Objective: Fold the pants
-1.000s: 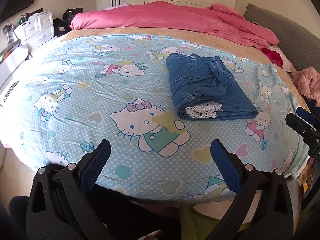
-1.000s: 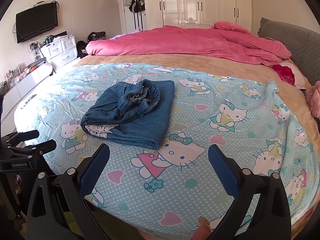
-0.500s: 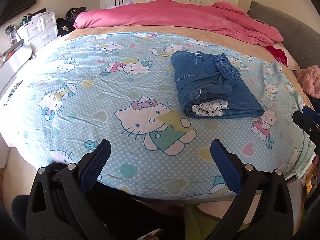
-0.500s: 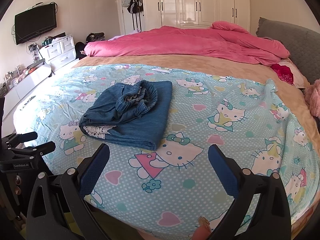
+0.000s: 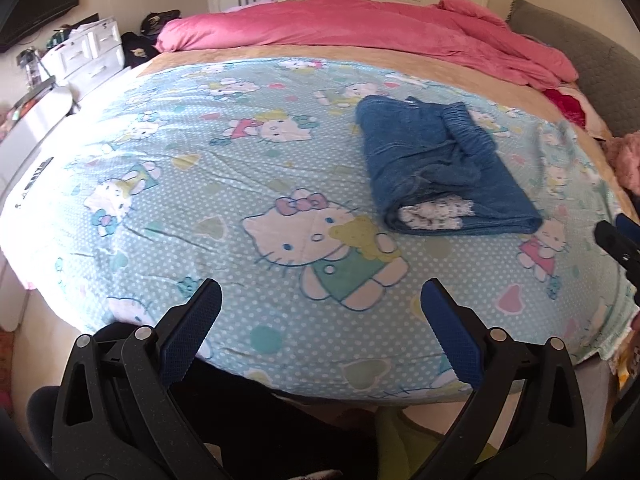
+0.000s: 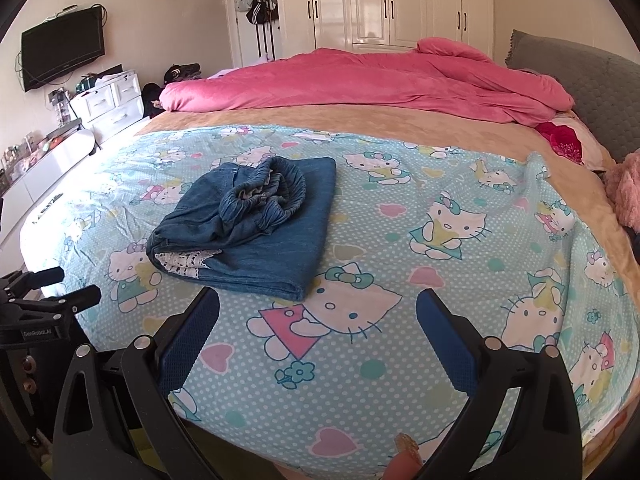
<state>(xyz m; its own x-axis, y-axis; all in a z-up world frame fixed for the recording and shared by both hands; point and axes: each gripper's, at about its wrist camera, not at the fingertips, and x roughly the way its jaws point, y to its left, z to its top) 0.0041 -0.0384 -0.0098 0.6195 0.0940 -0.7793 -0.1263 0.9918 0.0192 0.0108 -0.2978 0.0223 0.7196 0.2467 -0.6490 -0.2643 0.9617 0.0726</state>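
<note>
The blue denim pants (image 5: 440, 168) lie folded in a compact bundle on the Hello Kitty sheet (image 5: 200, 184), white lace hems showing at the near end and the elastic waistband bunched on top. They also show in the right wrist view (image 6: 256, 228). My left gripper (image 5: 320, 304) is open and empty near the bed's front edge, well short and left of the pants. My right gripper (image 6: 318, 312) is open and empty, just short of the pants' near corner. Each gripper shows at the edge of the other's view.
A pink duvet (image 6: 360, 84) is heaped across the far side of the bed, with a grey headboard (image 6: 580, 76) at right. White drawers (image 6: 112, 100) and a wall TV (image 6: 62, 54) stand at left. A pink plush item (image 6: 626, 192) lies at the right edge.
Both grippers have moved slightly forward toward the bed, so the folded pants look a little nearer. The pants have not moved and both grippers stay open.
</note>
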